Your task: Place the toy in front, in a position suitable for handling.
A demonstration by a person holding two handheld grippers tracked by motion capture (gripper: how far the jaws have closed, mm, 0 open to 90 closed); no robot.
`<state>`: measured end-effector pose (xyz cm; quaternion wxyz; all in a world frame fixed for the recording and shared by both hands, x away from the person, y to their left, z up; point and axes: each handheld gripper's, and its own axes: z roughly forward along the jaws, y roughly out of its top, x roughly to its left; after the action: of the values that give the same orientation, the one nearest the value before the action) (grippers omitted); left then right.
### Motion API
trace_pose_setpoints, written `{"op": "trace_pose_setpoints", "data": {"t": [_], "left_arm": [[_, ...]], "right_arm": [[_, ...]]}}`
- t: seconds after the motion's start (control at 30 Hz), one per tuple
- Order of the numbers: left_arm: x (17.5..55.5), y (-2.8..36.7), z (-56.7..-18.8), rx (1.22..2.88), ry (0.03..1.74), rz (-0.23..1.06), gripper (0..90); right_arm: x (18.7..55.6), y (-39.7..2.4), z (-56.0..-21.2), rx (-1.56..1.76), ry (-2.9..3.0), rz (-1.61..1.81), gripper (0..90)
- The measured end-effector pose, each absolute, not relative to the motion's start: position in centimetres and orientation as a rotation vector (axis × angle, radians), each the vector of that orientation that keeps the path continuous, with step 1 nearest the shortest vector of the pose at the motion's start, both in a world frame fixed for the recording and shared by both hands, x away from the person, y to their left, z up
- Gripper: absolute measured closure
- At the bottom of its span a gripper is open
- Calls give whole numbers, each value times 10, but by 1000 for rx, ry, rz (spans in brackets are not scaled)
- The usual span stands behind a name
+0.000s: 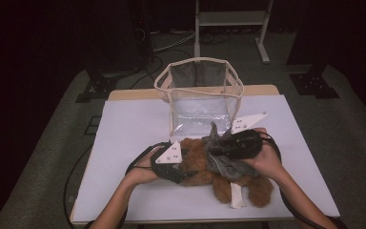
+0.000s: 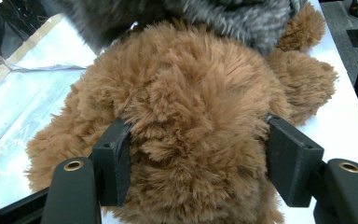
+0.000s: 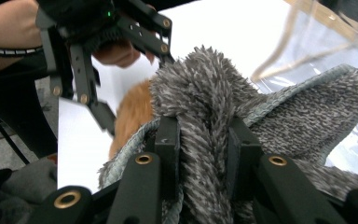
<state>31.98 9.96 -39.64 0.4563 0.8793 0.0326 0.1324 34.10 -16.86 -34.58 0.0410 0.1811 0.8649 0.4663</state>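
Observation:
A brown plush teddy bear point(image 1: 198, 164) lies on its side near the front of the white table point(image 1: 133, 124). A grey knit garment point(image 1: 226, 164) is wrapped round its middle. My left gripper point(image 1: 187, 169) is shut on the bear's furry head point(image 2: 191, 93), one jaw pressing in on each side. My right gripper point(image 1: 219, 140) is shut on a bunched fold of the grey garment point(image 3: 205, 74) and lifts it a little above the bear. In the right gripper view the left gripper point(image 3: 98, 60) is at the upper left, beside orange-brown fur point(image 3: 133, 112).
A clear plastic bag point(image 1: 198, 90) with beige trim stands open just behind the bear, and its clear wall point(image 3: 317, 42) lies close to the garment. A white tag point(image 1: 237, 195) sticks out by the bear's legs. Metal frame legs point(image 1: 262, 33) stand on the floor beyond the table.

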Motion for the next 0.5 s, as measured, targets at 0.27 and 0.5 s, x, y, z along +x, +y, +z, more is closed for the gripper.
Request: {"op": "trace_pose_setpoints", "data": {"t": [0.27, 0.5], "left_arm": [[325, 107, -395, 2163, 100, 319, 285], [328, 114, -398, 2159, 137, 286, 318]], "right_arm": [[344, -173, -359, 593, 2674, 1373, 696], [346, -193, -359, 659, 2666, 1373, 697]]}}
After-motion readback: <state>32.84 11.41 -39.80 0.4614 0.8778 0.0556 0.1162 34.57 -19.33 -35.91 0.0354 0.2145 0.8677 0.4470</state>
